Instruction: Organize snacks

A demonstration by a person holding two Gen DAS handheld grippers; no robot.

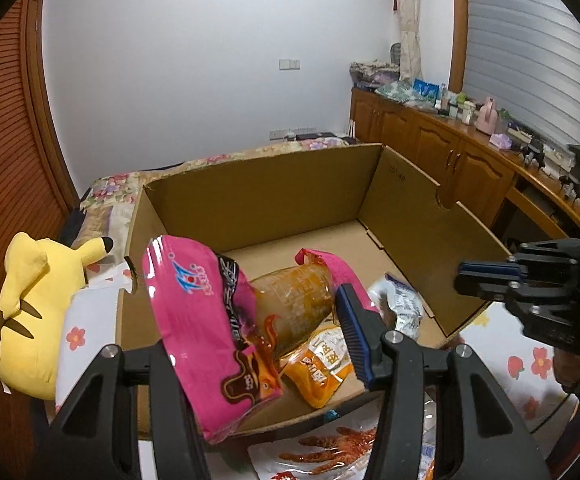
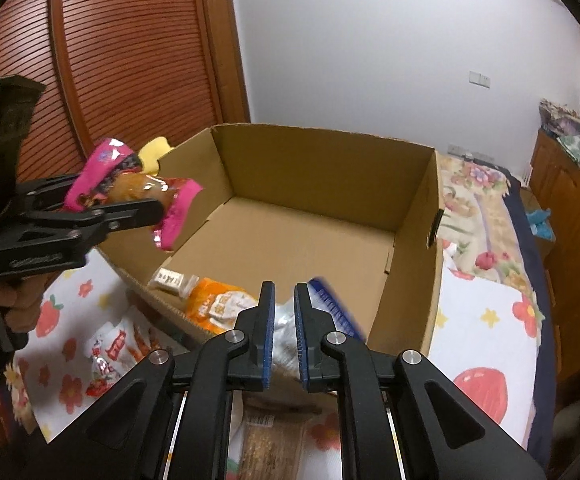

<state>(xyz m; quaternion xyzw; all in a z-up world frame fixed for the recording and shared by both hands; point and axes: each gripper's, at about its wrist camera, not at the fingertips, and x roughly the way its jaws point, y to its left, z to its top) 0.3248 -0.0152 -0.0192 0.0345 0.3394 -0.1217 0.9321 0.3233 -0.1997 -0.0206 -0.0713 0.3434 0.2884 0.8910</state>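
My left gripper (image 1: pixel 290 332) is shut on a pink snack bag (image 1: pixel 210 320) with a clear orange window and holds it over the near left corner of the open cardboard box (image 1: pixel 258 200). It shows in the right wrist view (image 2: pixel 130 192) above the box wall. An orange packet (image 1: pixel 321 364) and a silver-white packet (image 1: pixel 401 308) lie on the box floor. My right gripper (image 2: pixel 284 320) has its blue pads a small gap apart over the silver-white packet (image 2: pixel 286 332), which is blurred; I cannot tell if it is gripped. The right gripper also shows at the right of the left wrist view (image 1: pixel 485 276).
A yellow plush toy (image 1: pixel 30 312) sits left of the box on the floral bedspread (image 2: pixel 485 312). Loose snack packets lie in front of the box: a red-printed one (image 2: pixel 110 352) and a brown one (image 2: pixel 270 444). A wooden sideboard (image 1: pixel 449 156) with clutter stands at the right.
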